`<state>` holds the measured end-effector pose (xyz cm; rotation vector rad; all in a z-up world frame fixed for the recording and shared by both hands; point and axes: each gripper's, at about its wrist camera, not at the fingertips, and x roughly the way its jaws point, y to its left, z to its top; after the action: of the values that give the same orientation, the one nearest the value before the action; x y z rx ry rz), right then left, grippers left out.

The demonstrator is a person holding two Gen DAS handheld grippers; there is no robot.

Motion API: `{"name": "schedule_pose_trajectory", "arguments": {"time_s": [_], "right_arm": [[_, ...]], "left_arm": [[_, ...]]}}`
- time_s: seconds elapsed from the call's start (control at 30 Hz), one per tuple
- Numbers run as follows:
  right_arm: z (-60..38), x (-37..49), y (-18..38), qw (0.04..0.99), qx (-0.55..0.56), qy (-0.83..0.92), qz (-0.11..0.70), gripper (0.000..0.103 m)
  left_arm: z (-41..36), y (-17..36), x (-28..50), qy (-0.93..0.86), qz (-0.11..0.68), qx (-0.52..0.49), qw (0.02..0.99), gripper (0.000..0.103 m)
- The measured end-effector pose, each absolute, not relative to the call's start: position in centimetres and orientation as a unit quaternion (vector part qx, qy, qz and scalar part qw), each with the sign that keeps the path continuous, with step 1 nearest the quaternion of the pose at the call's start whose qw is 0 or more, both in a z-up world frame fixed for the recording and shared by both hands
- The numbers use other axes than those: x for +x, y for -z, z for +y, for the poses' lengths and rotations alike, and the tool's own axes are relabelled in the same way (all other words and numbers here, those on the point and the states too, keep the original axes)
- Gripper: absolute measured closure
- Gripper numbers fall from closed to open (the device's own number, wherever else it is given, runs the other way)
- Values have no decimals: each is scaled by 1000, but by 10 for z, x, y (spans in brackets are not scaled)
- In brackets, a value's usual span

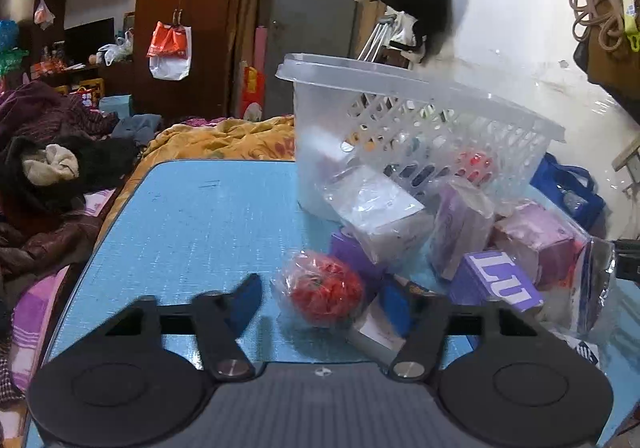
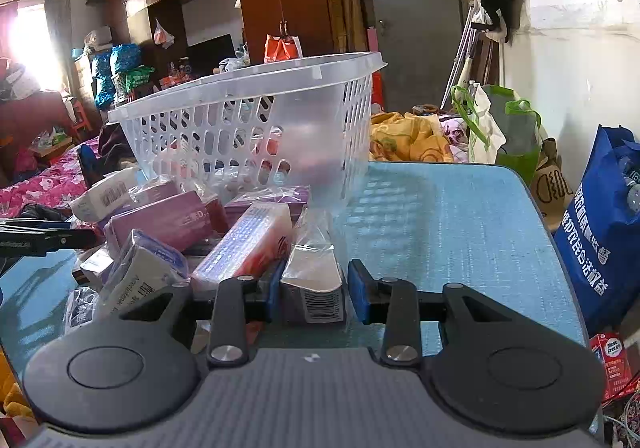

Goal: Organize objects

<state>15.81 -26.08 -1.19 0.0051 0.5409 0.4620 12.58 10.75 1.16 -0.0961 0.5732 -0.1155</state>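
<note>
A clear plastic basket stands tilted on the blue table, propped on a pile of bagged boxes; some items show inside it. It also shows in the right wrist view. My left gripper is open around a red ball in clear wrap, its fingers apart from it. A purple box lies to the right. My right gripper is open around a bagged dark box with a barcode. A pink-white box lies just left of it.
A bed with orange and pink covers lies beyond the table. A blue shopping bag stands off the table's right edge. Piled clothes lie to the left. Bare blue tabletop spreads right of the basket.
</note>
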Motion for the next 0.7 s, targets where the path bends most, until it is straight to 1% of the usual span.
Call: {"name": "schedule_pose_trajectory", "arguments": {"time_s": [0.17, 0.33, 0.6, 0.7], "right_arm": [[-262, 156, 11, 940, 6, -223, 259, 66], [-266, 149, 9, 949, 19, -214, 231, 66], [-273, 136, 5, 964, 34, -193, 179, 66], [-275, 132, 3, 969, 40, -184, 161, 66]], "left_arm": [[110, -11, 123, 57, 272, -47, 959, 51], [116, -15, 112, 68, 228, -65, 969, 51], [124, -18, 100, 62, 181, -90, 977, 51], [125, -18, 97, 62, 177, -96, 978, 51]]}}
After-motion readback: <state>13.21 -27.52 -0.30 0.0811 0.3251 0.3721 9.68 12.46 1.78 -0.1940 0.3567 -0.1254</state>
